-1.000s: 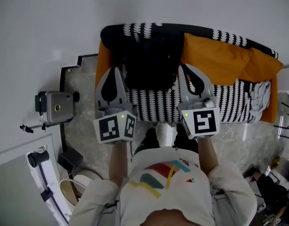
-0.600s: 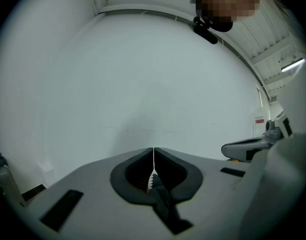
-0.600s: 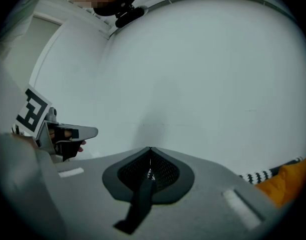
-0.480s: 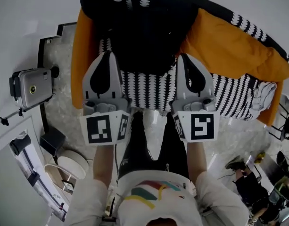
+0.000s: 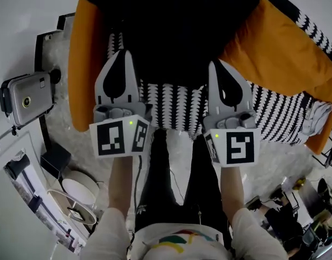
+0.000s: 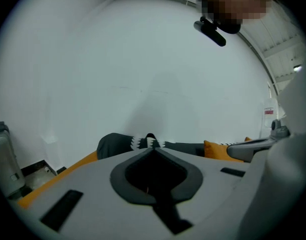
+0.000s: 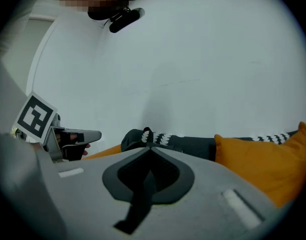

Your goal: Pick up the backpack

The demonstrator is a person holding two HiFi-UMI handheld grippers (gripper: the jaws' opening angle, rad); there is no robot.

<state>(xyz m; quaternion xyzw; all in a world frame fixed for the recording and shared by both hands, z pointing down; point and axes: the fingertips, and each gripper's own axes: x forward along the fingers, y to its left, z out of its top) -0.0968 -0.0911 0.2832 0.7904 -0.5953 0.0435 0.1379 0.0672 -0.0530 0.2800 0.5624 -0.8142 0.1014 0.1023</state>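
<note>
Two tools (image 5: 124,53) (image 5: 216,64), one backpack (image 5: 176,31), one sofa (image 5: 82,64).

Orange cushion (image 5: 287,47) on the patterned sofa (image 5: 171,99); at its left — a silver camera (image 5: 26,98).

Black backpack (image 5: 176,34), orange cushion (image 5: 287,56), black-and-white throw (image 5: 171,99)

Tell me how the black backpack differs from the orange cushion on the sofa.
The backpack is black; the cushion is orange. The backpack lies mid-sofa, ahead of the left gripper and right gripper; the cushion lies further right, beyond the right gripper. Both rest on the black-and-white sofa cover.
</note>
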